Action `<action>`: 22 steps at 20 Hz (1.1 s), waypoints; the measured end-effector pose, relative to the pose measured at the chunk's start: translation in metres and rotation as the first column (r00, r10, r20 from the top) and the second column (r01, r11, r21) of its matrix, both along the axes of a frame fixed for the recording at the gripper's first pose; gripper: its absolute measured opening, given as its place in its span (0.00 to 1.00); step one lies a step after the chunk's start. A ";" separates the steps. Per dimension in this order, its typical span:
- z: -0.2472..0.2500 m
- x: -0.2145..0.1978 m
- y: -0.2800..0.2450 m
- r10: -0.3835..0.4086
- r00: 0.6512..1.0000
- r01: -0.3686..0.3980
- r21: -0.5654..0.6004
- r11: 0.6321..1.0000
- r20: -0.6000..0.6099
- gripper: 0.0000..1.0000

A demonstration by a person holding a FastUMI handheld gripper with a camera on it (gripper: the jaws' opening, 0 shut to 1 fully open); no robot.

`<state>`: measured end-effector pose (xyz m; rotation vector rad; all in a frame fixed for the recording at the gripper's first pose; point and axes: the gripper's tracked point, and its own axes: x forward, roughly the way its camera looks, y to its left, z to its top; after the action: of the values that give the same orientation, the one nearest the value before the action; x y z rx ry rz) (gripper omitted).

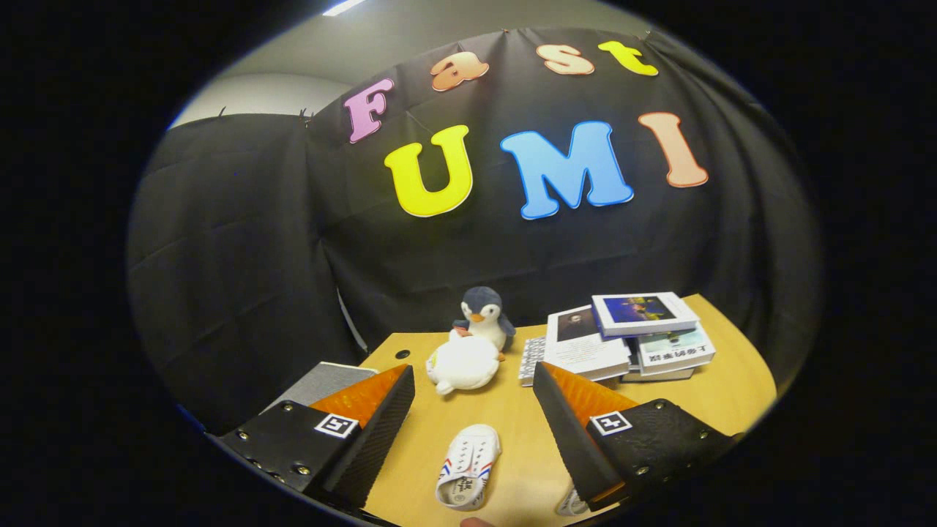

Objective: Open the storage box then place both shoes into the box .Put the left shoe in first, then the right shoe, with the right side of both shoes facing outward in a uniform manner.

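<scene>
Your fingers (472, 410) stand wide apart and grasp nothing; their inner faces are ribbed, wedge-shaped pads, and each carries a small square marker tag on its base. Between them, on the smooth pale wood surface (725, 388), lies a small white canvas shoe (467, 465), toe pointing away from you, with red and blue stripes along its side and a printed insole whose mark is too small to read. A second white shoe (569, 503) peeks out from under your right finger, mostly hidden, so you cannot tell which way it faces. Beyond the fingertips sits a soft plush penguin (483, 315), dark-headed with an orange beak, and a round white plush toy (463, 364) lies against its front. To the right of those, a loose stack of books (622, 340) is piled at odd angles; the glossy covers carry pictures and some characters too small to make out. Behind your left finger shows the corner of a grey, fabric-textured box (322, 380), largely covered by the finger.
</scene>
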<state>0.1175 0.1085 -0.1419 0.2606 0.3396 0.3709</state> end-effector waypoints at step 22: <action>-0.129 -0.010 0.198 0.544 0.737 -0.289 0.541 0.790 -0.402 0.97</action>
<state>0.1073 0.3060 -0.2713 0.7596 0.8929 0.8497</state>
